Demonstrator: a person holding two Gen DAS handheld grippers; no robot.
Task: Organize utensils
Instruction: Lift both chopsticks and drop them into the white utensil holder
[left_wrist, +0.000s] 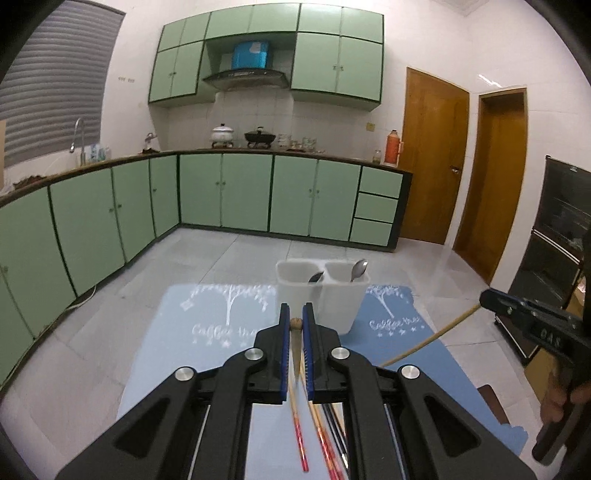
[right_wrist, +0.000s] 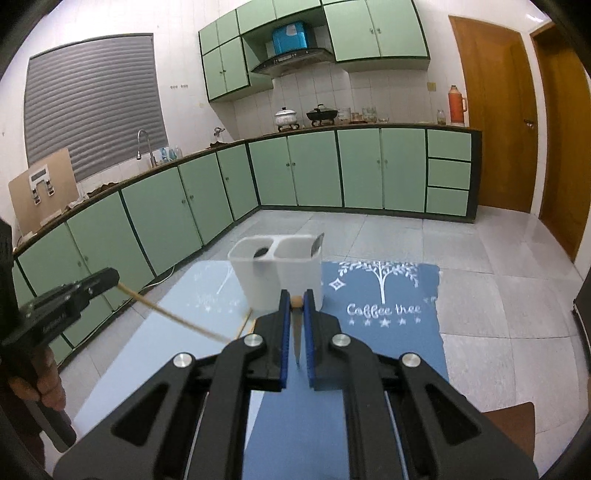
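My left gripper is shut on a wooden chopstick, whose end pokes out between the blue pads. My right gripper is shut on a second wooden chopstick in the same way. Each gripper also shows in the other's view, right gripper and left gripper, with its chopstick slanting down toward the mat. Just ahead stands a white two-compartment holder with a spoon in the right cup and another spoon in the left cup.
The holder stands on a blue "Coffee tree" mat. Several chopsticks, red-patterned and dark ones, lie on the mat under my left gripper. Hands grip the handles. Green cabinets and wooden doors stand far behind.
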